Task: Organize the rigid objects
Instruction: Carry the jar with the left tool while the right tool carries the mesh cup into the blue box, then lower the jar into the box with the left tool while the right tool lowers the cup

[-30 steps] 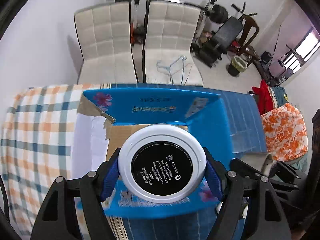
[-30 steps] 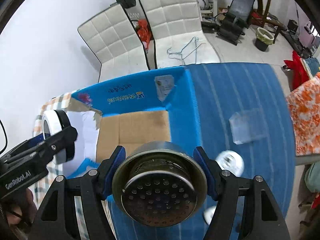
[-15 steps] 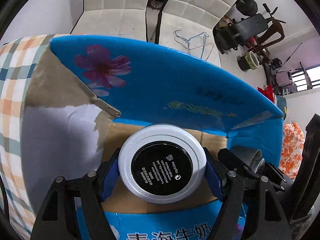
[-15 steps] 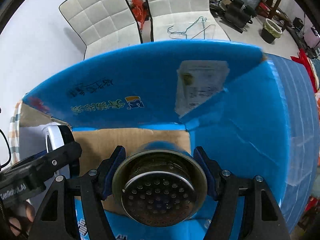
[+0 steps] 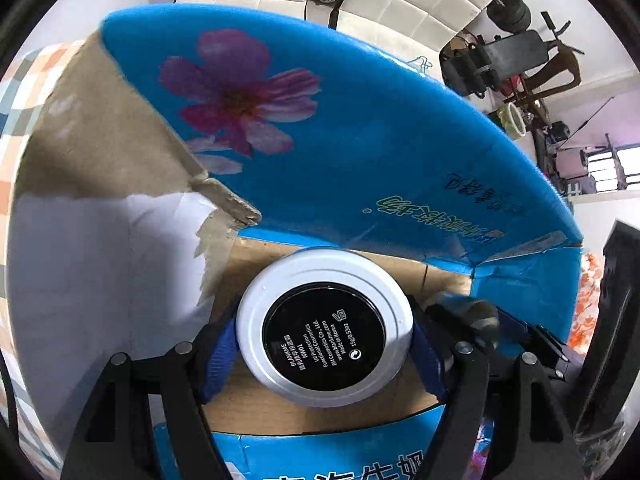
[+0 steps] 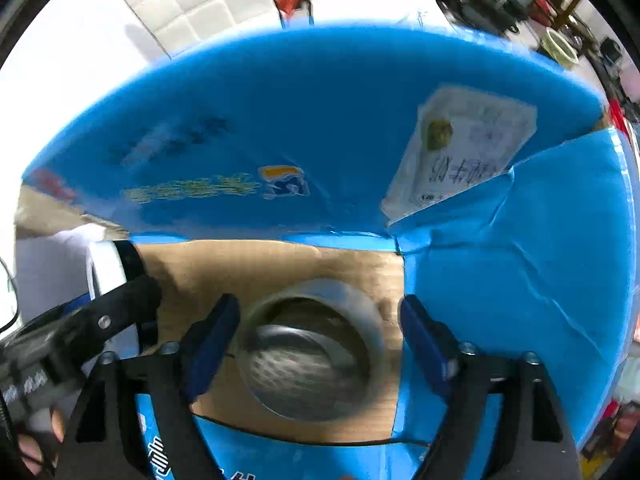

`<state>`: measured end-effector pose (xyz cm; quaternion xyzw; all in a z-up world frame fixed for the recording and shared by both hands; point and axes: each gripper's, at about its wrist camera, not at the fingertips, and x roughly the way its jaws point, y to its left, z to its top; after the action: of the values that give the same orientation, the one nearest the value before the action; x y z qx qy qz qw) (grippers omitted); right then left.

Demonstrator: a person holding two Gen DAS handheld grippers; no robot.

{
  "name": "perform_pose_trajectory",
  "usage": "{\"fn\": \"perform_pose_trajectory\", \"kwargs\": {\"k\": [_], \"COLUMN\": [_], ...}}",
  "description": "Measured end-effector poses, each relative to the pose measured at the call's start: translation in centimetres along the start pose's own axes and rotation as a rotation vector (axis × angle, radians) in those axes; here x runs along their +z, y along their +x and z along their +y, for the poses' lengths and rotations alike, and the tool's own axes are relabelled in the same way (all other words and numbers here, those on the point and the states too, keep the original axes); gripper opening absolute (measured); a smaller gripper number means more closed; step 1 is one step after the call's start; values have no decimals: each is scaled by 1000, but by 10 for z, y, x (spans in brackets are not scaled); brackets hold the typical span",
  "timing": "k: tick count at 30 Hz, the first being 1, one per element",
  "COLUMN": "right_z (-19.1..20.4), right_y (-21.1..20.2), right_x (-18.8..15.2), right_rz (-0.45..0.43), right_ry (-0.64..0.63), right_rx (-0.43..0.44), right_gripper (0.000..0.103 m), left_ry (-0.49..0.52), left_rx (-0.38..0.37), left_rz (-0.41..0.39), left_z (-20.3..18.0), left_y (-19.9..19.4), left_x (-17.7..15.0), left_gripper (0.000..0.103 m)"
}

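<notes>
Right jaws opening, clear of blurred strainer (image 6: 310, 354); left jaws clamp white compact (image 5: 325, 326) over box (image 5: 360, 152)

**Surfaces we see**

We see a glossy white plastic jar (image 5: 324, 326) with a black label, a dull perforated metal strainer (image 6: 310, 354), and a box (image 5: 360, 152) of glossy blue print over matt, rough-torn brown cardboard.
</notes>
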<state>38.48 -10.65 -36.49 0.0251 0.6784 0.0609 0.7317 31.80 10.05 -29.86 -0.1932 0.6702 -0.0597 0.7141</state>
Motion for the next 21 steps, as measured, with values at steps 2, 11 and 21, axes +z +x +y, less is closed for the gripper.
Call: {"fn": "perform_pose_trajectory", "kwargs": {"k": [2,11,21], "right_z": [1,-10,-9], "right_y": [-10,-32,-27], "right_x": [-2,-37,-37], "right_rz": [-17,51,33], "right_ry": [-22,-70,-79], "right_rx": [-30,-92,-141], "right_gripper": [100,100,100], "left_ry": [9,44,48], "left_rx": [6,5,11], "left_rz": [-2,80,116], "left_z": [-1,-10,-31], "left_y": [-4,18,35], "left_x": [0,-7,5], "left_gripper": [74,74,75]}}
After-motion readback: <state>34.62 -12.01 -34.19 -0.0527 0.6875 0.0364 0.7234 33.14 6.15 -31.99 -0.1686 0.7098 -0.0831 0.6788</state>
